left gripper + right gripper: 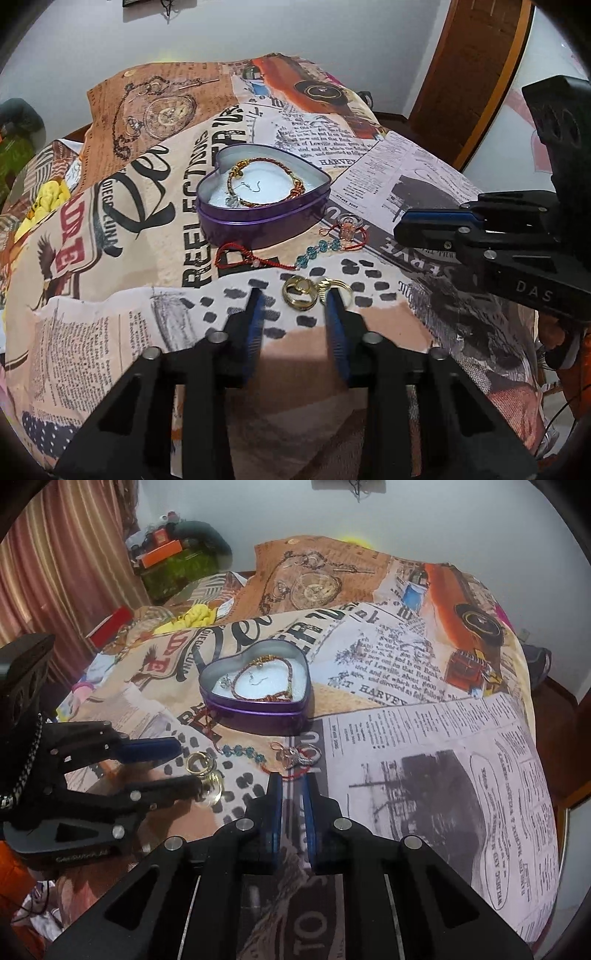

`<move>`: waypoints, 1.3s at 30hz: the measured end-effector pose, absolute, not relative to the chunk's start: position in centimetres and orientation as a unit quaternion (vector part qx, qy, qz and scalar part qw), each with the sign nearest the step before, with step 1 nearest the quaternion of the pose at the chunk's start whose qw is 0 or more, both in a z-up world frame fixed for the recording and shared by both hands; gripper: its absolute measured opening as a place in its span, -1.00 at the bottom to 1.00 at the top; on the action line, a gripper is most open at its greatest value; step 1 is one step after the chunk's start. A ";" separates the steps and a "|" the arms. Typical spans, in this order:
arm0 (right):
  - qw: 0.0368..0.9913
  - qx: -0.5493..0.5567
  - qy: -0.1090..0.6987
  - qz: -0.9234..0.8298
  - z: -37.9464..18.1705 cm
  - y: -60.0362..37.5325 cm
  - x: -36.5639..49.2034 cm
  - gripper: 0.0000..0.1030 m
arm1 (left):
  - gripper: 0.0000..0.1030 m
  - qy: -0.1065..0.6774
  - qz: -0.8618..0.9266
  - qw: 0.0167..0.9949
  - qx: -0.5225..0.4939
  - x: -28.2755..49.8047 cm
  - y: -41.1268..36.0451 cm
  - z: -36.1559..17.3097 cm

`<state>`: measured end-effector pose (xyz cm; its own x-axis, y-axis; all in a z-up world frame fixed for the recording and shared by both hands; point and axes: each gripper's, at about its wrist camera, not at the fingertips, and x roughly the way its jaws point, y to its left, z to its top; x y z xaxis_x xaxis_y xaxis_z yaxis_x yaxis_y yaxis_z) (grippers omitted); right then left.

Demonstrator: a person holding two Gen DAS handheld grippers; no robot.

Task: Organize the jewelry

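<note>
A purple heart-shaped tin [258, 225] [258, 712] sits open on the printed cloth, holding a red-and-gold bracelet [291, 181] [275, 696] and small earrings. In front of it lie a red cord bracelet with teal beads [314, 254] [240, 751], silver rings [349, 225] [301, 757] and gold rings [299, 291] [199, 764]. My left gripper [295, 299] [184, 764] is open, its tips either side of the gold rings. My right gripper [293, 779] [400, 225] has its jaws a narrow gap apart, empty, just short of the silver rings.
The cloth [147, 314] covers a rounded table that drops off on all sides. Yellow fabric [195, 616] and a red box [110, 626] lie at the far left. Wooden furniture [461, 74] stands behind on the right.
</note>
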<state>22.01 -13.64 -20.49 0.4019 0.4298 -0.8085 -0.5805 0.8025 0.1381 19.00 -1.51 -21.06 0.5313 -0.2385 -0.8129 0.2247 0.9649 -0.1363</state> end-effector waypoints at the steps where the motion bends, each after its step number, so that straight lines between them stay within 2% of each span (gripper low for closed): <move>1: 0.831 -0.081 0.462 0.299 -20.7 -13.8 22.1 -0.80 | -0.56 0.466 -0.134 0.875 -0.007 19.1 -1.6 -21.2; 3: 0.824 -0.075 0.474 0.300 -21.0 -13.7 22.5 -0.66 | -0.62 0.466 -0.137 0.874 -0.006 19.4 -1.7 -21.3; 5: 0.822 -0.068 0.478 0.301 -21.2 -13.6 22.7 -0.37 | -0.62 0.464 -0.142 0.874 -0.009 19.6 -1.7 -21.3; 7: 0.824 -0.067 0.475 0.301 -21.3 -13.3 22.9 -0.30 | -0.62 0.461 -0.144 0.875 -0.013 19.6 -1.5 -21.3; 17: 0.818 -0.084 0.483 0.301 -22.8 -11.7 24.7 -0.30 | -0.63 0.432 -0.129 0.893 -0.021 19.4 0.1 -19.5; 20: 0.821 -0.092 0.476 0.302 -22.9 -11.5 24.5 -0.46 | -0.63 0.426 -0.127 0.895 -0.022 19.4 0.2 -19.2; 24: 0.822 -0.089 0.473 0.305 -22.7 -11.8 24.4 -0.46 | -0.63 0.421 -0.125 0.898 -0.024 19.5 0.2 -18.8; 39: 0.853 -0.065 0.417 0.306 -17.9 -12.3 23.2 -0.46 | -0.63 0.389 -0.111 0.914 -0.024 19.2 0.6 -16.2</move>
<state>23.19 -12.31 -17.90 0.4647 0.4689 -0.7511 -0.5769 0.8039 0.1449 19.15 0.56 -16.17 0.6719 -0.2219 -0.7067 0.1848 0.9741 -0.1302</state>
